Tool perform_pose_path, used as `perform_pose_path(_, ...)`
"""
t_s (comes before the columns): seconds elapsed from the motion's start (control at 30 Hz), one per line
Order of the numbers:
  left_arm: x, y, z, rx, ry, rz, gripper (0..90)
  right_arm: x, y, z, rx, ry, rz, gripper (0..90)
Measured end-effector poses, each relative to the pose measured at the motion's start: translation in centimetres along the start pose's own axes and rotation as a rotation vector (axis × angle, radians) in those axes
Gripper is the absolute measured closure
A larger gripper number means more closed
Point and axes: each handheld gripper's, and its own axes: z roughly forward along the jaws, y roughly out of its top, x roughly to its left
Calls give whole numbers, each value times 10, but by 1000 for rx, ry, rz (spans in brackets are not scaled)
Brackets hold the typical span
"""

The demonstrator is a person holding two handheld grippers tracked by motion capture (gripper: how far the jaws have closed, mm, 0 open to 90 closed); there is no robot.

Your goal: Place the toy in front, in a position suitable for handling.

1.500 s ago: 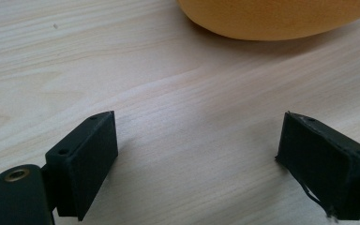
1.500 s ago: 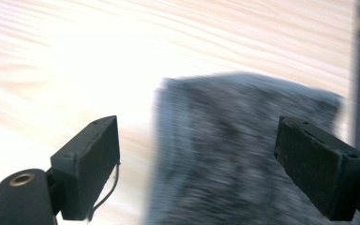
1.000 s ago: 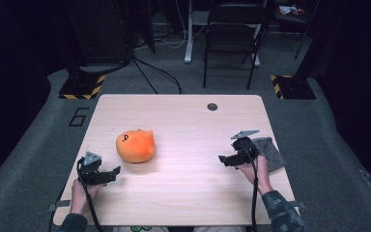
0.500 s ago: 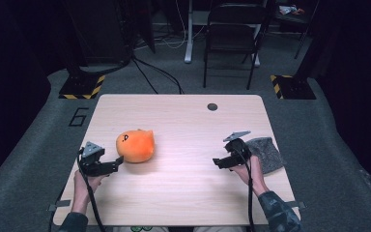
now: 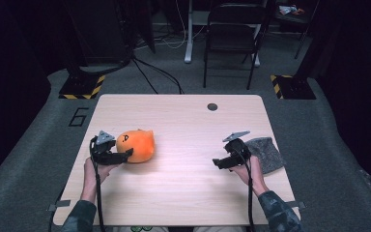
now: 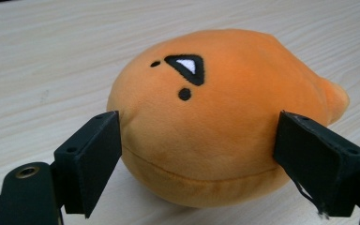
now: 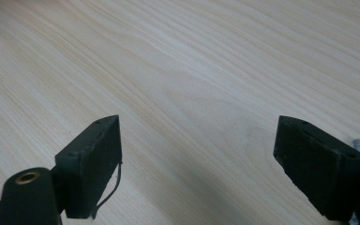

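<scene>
Left gripper (image 5: 121, 155) at worktop's left edge, jaws spread wide. Right gripper (image 5: 218, 163) near right edge, jaws likewise apart.

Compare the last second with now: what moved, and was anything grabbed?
The left tool moved forward to the orange plush, and its open jaws now straddle it, at or near its sides; not clamped. The right tool shifted slightly toward the table's middle, open and empty. The plush and the grey cloth stayed put.

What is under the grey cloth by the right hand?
The grey cloth lies flat on the wooden table, beside the right claw. Bare wood shows around it; anything beneath it is covered and cannot be seen.
</scene>
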Motion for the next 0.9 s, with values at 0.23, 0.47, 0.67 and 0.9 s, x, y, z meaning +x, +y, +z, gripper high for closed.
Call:
perform_pose_path(0.23,-2,-10,6,-19,-11,21,545,1,-1,4,14,1,-4,149)
perform_pose_path(0.47,-5,-9,2,-68,-8,40,680,1,-1,4,13,7,-4,150)
perform_pose_path(0.67,-14,0,-3,-107,-53,30,687,3,1,-1,-13,9,-9,156)
perform_pose_path(0.9,-33,9,-2,-143,-65,24,686,19,10,-7,-58,28,-38,159)
